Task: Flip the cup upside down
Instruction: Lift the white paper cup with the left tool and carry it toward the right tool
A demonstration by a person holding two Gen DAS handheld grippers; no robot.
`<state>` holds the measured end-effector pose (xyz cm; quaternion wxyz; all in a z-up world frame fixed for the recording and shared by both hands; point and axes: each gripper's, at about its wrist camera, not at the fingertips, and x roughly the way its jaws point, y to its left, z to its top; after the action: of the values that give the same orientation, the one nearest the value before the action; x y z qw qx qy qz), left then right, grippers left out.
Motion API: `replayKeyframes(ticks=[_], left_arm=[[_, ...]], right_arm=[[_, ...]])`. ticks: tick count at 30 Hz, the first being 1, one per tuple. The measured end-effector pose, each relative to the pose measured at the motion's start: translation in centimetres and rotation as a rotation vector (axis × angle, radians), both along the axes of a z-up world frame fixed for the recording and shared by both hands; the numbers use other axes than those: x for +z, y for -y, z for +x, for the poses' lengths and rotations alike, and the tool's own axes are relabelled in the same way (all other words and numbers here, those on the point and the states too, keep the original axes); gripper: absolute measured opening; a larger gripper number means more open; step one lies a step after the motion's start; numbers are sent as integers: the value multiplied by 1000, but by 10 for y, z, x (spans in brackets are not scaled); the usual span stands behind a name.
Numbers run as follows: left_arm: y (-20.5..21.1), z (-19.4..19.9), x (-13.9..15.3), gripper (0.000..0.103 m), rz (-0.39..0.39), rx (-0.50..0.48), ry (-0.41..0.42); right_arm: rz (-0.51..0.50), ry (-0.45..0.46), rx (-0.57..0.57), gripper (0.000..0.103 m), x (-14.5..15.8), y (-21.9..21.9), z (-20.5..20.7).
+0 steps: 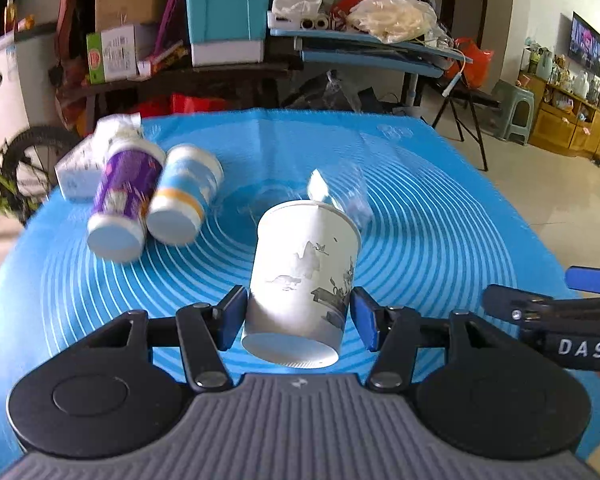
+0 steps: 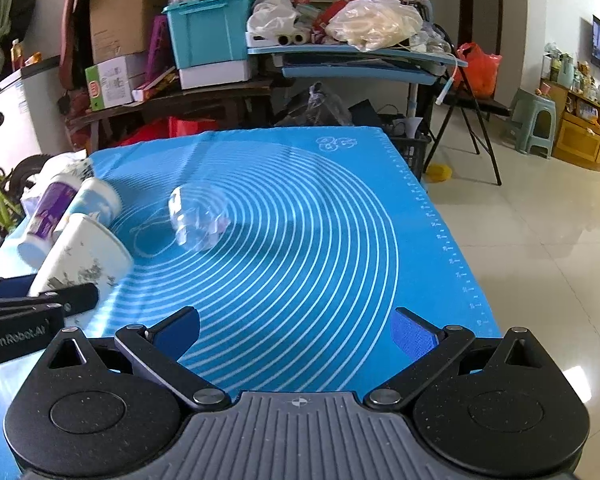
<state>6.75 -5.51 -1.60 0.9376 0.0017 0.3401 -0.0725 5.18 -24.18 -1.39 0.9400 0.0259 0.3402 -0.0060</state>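
Gripping tilted cup [image 1: 304, 276], right gripper [image 2: 296, 336] agape

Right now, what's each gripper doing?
Left gripper: closed on the cup, held tilted above the mat.
Right gripper: open, holding nothing.

Both wrist cams look fwd, low over blue mat [image 1: 440, 216], sharing cup [image 1: 304, 276] & cluttered shelves.

Cup [image 1: 304, 276]: matt white paper with grey ink print. Worktop mat [image 2: 300, 240]: smooth blue sheet, slight sheen, white printed rings. Two bottles [image 1: 152, 200]: glossy plastic, printed labels. Clear cup [image 2: 198, 218]: transparent thin plastic. Fingers [image 1: 364, 316]: blue textured pads on black matt plastic links.
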Motion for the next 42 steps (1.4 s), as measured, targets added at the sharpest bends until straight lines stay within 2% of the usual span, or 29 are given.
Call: replayKeyframes(ticks=[6, 12, 14, 21, 23, 26, 32, 42], left_arm=[[0, -4, -18, 58, -52, 15, -75], [4, -8, -22, 59, -38, 18, -57], [4, -7, -23, 65, -38, 24, -68], [4, -8, -24, 72, -30, 27, -72], [3, -8, -24, 79, -29, 31, -76], [3, -8, -23, 79, -32, 25, -80], [4, -14, -18, 93, -34, 11, -34], [-3, -20, -7, 93, -38, 5, 1]], right_arm=[[-29, -28, 17, 103, -3, -2, -16], [-29, -40, 21, 103, -6, 1, -21], [-26, -41, 22, 103, -6, 1, -21], [-22, -44, 20, 103, -8, 2, -20], [-23, -47, 23, 103, -8, 2, -20], [-23, -48, 25, 103, -8, 1, -21], [-29, -45, 24, 103, -5, 1, -21], [-47, -22, 35, 103, 5, -5, -24]])
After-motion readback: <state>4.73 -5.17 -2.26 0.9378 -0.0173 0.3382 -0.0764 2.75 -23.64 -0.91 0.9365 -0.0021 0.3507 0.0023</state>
